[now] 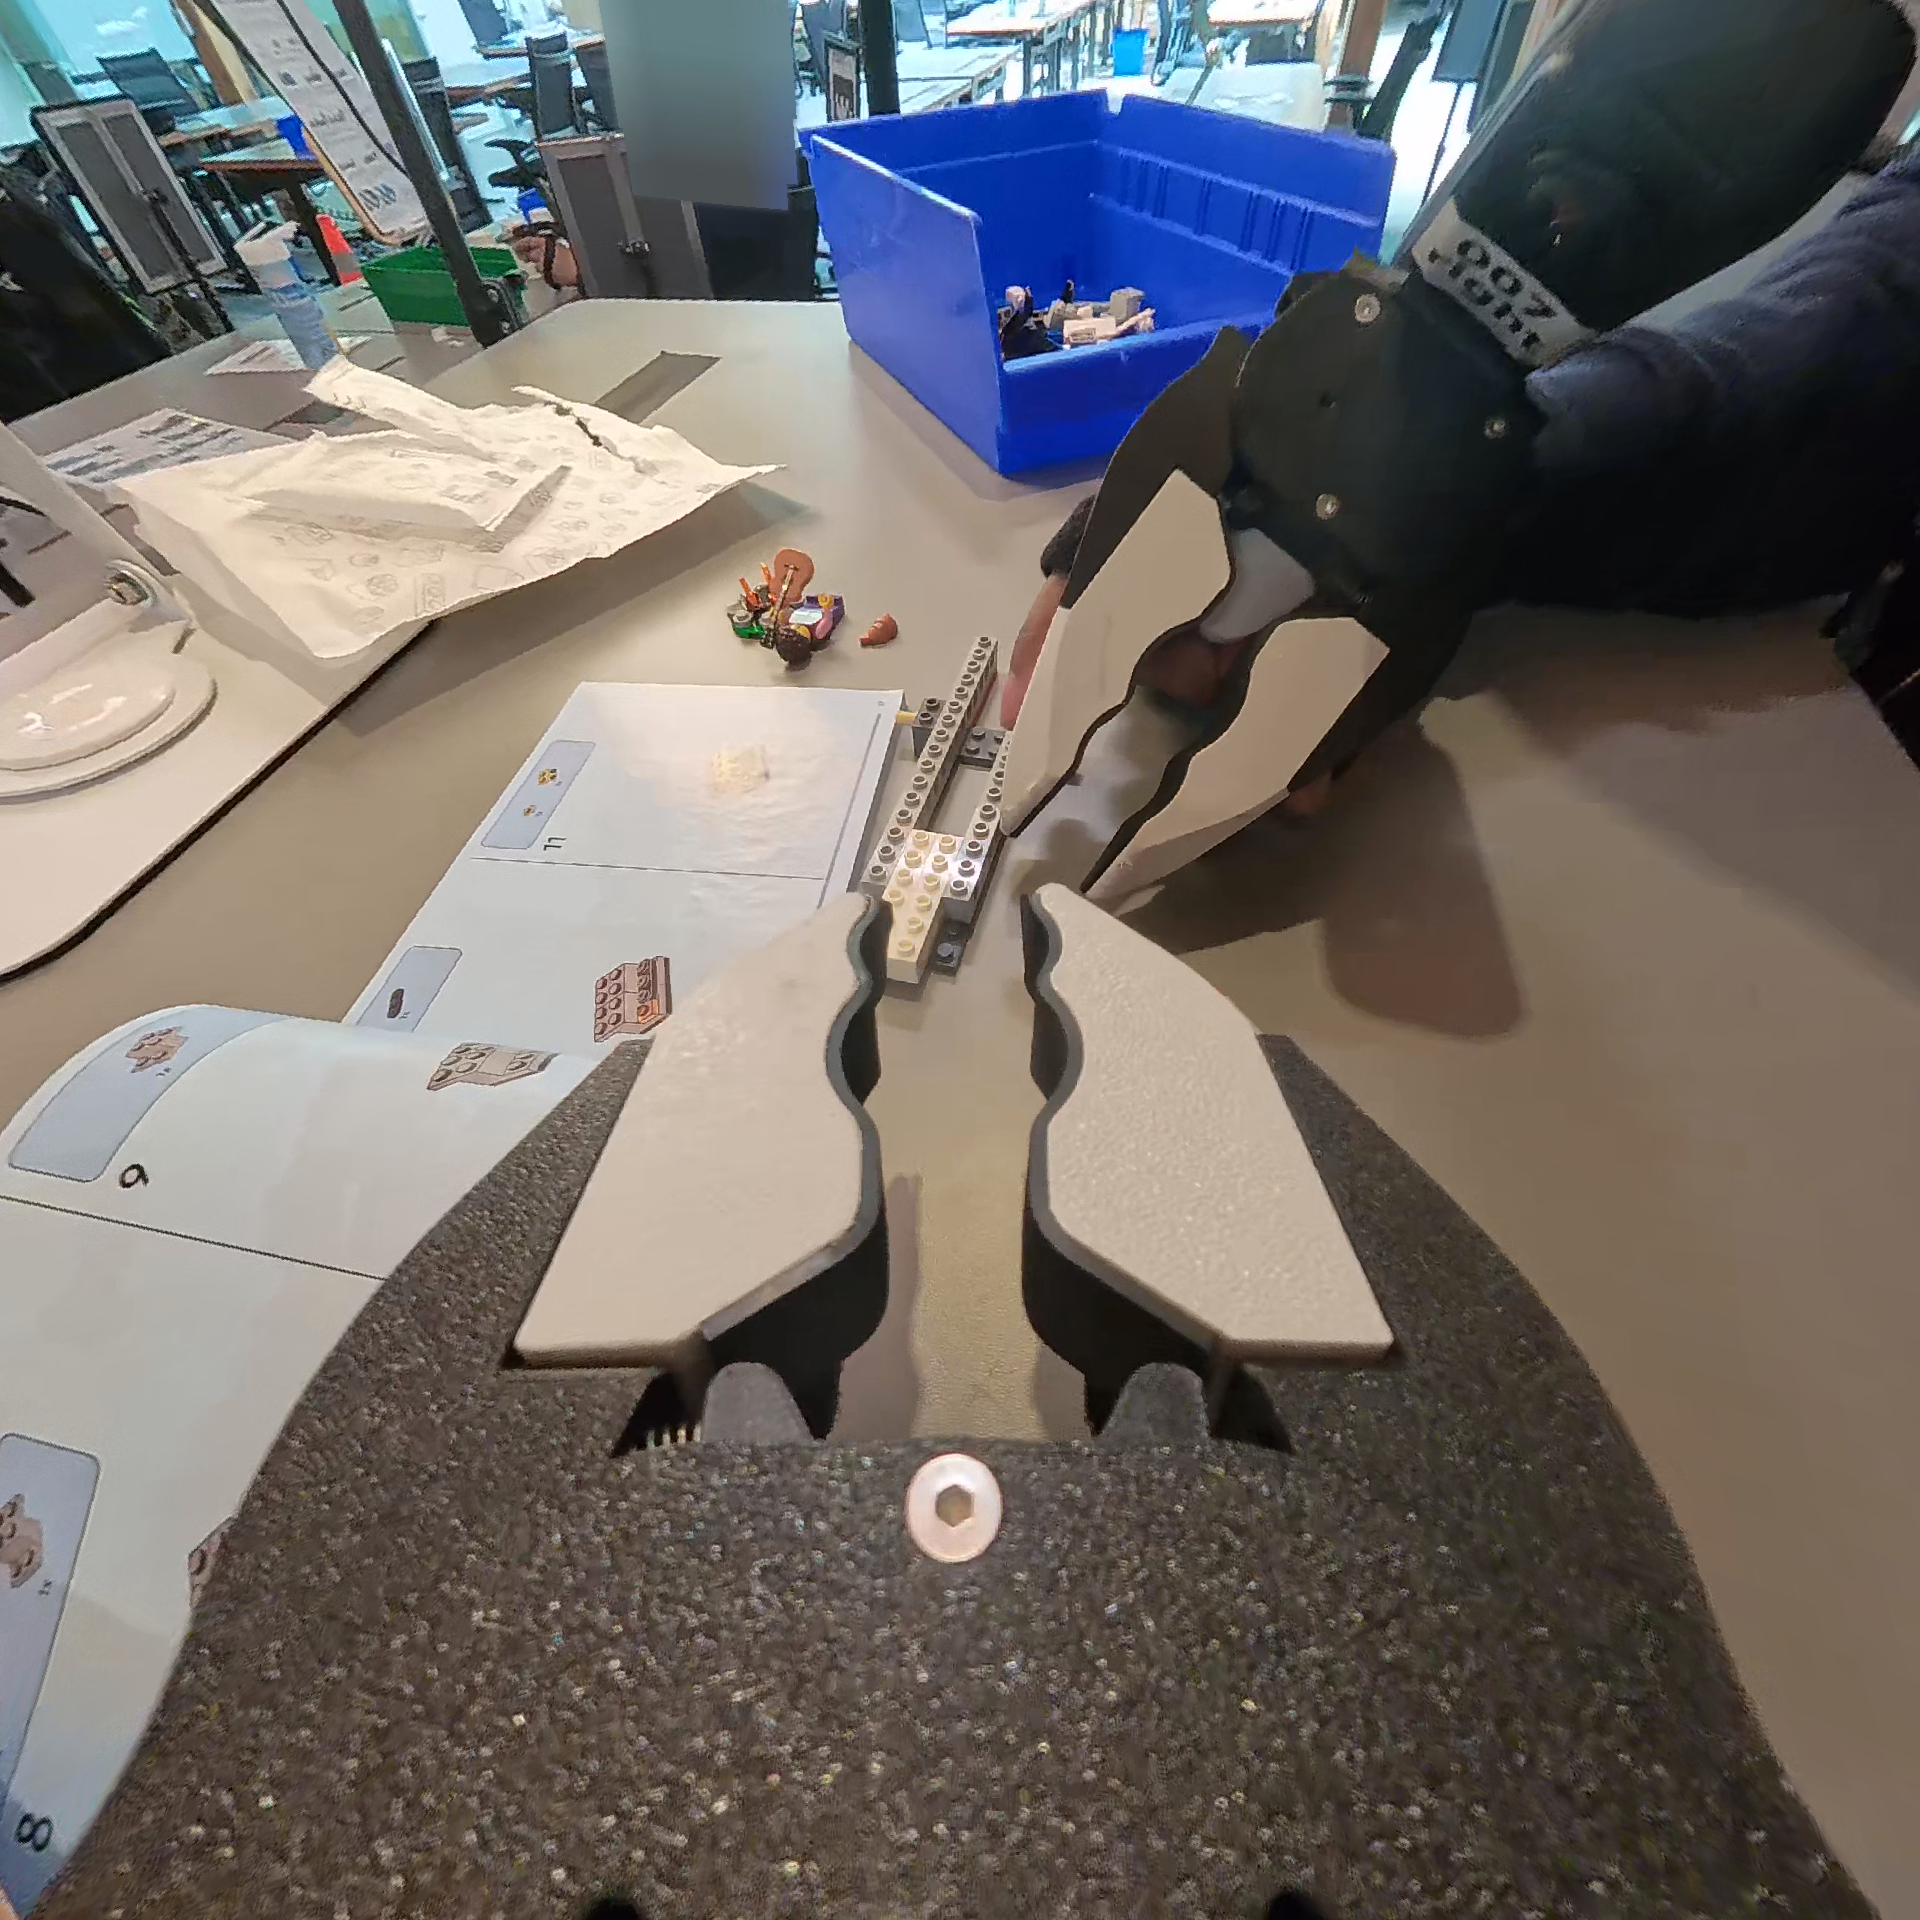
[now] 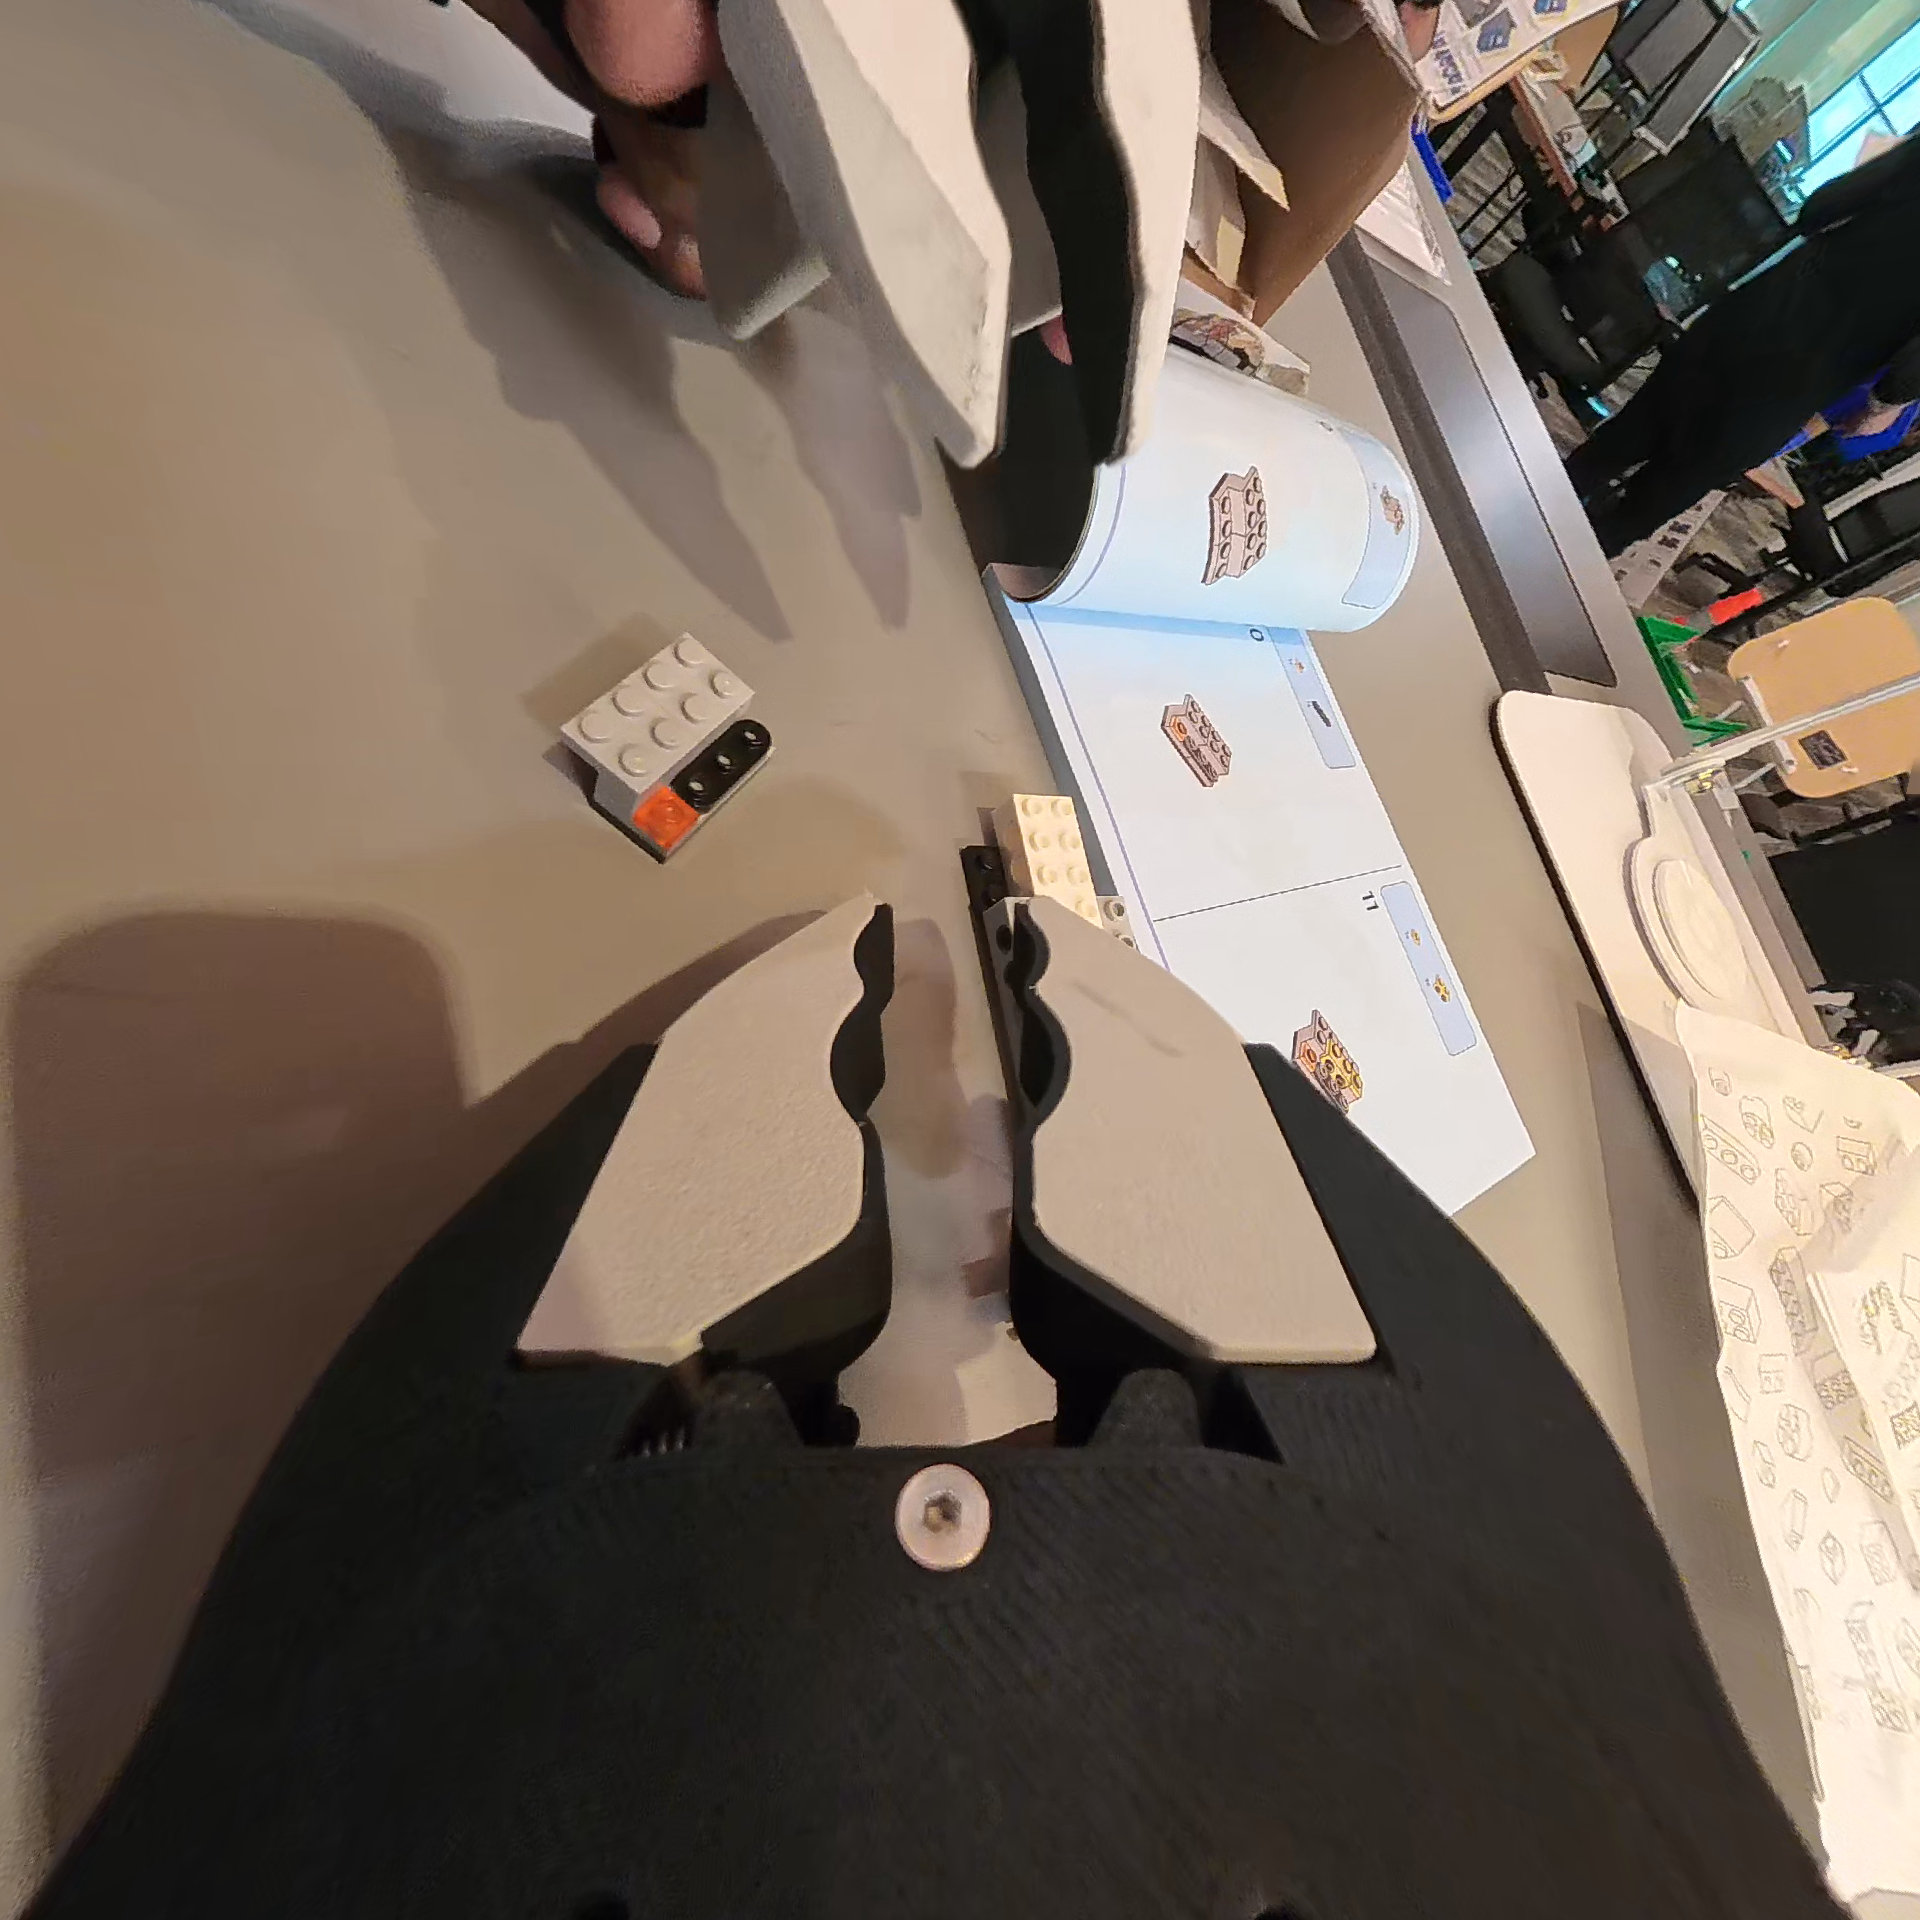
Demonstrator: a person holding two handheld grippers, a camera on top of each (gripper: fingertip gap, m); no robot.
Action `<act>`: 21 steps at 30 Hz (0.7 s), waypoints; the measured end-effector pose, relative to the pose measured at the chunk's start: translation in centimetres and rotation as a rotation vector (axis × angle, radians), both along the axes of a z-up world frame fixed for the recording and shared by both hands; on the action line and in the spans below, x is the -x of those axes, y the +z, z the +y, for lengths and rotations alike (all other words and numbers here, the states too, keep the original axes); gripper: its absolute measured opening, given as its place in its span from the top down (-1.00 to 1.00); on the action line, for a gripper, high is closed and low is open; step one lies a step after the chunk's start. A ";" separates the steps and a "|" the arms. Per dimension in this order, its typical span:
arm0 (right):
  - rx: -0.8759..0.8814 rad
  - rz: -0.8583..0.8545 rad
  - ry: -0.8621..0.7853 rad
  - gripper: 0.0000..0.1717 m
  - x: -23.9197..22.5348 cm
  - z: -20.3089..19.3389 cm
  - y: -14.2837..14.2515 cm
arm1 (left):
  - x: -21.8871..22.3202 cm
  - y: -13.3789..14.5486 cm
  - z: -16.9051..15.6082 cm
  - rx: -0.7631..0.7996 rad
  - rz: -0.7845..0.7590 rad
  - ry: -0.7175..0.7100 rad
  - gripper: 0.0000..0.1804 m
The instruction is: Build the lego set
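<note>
A large grey table [image 1: 1558,1039] with a matt top fills the near ground; its far edge runs in front of an open office. A second, paler tabletop [image 1: 156,831] with a rounded corner and dark edge sits just beside its left edge. Beyond stand rows of desks [image 1: 260,166] and black office chairs [image 1: 551,83], with dark upright posts [image 1: 416,156] rising near the table's far edge. A grey cabinet [image 1: 592,208] stands behind them. Daylight comes through windows [image 2: 1860,114] at the back of the room, and objects cast soft, dark shadows [image 1: 1423,914] on the table.
</note>
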State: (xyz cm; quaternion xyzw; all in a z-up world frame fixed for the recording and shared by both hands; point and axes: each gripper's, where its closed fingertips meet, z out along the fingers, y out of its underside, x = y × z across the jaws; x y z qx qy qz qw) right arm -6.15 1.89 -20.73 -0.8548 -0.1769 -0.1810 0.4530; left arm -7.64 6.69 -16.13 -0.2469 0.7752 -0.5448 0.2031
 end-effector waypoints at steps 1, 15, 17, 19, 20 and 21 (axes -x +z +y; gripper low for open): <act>-0.001 0.003 -0.001 0.75 0.0 0.0 0.0 | 0.0 0.1 0.1 0.017 0.008 -0.004 0.73; 0.017 0.003 -0.004 0.76 -0.1 0.1 -0.3 | 0.2 -2.1 -1.1 -0.143 0.050 -0.038 0.76; 0.023 -0.003 -0.003 0.76 0.0 0.1 -0.4 | 0.3 -2.0 -1.2 -0.141 0.037 -0.041 0.76; 0.031 -0.009 -0.003 0.76 0.0 0.1 -0.5 | 0.3 -1.8 -1.1 -0.134 0.027 -0.035 0.76; 0.035 -0.013 -0.003 0.76 0.0 0.1 -0.6 | 0.3 -1.8 -1.0 -0.132 0.022 -0.032 0.76; 0.037 -0.015 -0.004 0.76 0.0 0.1 -0.6 | 0.3 -1.7 -1.0 -0.131 0.017 -0.029 0.76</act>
